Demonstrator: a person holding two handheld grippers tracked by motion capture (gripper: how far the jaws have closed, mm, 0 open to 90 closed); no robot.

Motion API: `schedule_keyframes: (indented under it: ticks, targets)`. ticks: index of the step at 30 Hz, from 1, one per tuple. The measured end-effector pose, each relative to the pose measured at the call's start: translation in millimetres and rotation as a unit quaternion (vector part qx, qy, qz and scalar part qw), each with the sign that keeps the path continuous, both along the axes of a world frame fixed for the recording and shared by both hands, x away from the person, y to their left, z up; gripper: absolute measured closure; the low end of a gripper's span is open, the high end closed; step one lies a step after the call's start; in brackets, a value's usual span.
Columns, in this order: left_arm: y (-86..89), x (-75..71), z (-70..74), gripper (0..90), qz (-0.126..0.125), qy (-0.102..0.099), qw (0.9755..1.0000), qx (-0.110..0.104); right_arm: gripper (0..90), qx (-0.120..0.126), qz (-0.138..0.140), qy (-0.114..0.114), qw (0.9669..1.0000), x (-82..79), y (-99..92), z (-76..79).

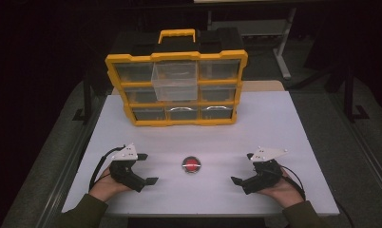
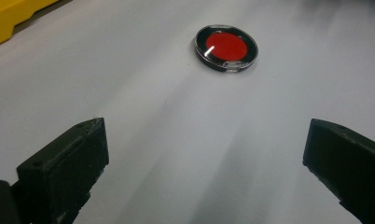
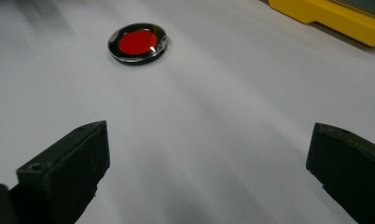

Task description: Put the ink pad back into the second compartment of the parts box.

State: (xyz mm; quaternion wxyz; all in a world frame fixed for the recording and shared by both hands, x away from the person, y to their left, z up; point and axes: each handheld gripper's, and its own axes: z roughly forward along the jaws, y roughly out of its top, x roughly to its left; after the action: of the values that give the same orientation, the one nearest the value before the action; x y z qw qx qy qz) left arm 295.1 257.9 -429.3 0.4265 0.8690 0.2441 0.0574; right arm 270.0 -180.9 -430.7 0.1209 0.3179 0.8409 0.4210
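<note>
**Both tools released, compact waiting between them**

Nearest the person, the left tool and right tool rested on the white bench, jaws spread wide, flanking the round red compact. Beyond the compact stood the yellow organizer, one clear drawer pulled out. A good pick would likely straddle the compact's rim squarely, since so flat a disc could slip.

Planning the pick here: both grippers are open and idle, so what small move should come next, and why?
Probably ease the left gripper toward the round red compact. It lies flat on the white table between both open grippers, untouched, and one clear drawer of the yellow organizer already stands pulled out, perhaps to receive it.
</note>
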Motion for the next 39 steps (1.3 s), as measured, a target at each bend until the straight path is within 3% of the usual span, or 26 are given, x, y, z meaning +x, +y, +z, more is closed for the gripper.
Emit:
schedule_keyframes:
  ticks: [15,39]
  targets:
    - [-1.8,1.8,3.2,0.0,0.000,0.001,1.0000,0.006,0.0,0.001,0.002,0.003,1.0000,1.0,0.6,-0.7]
    - [-24.4,12.2,12.3,0.0,-0.032,0.000,0.9993,0.016,0.0,-0.003,0.001,0.001,1.0000,0.7,1.0,-1.3]
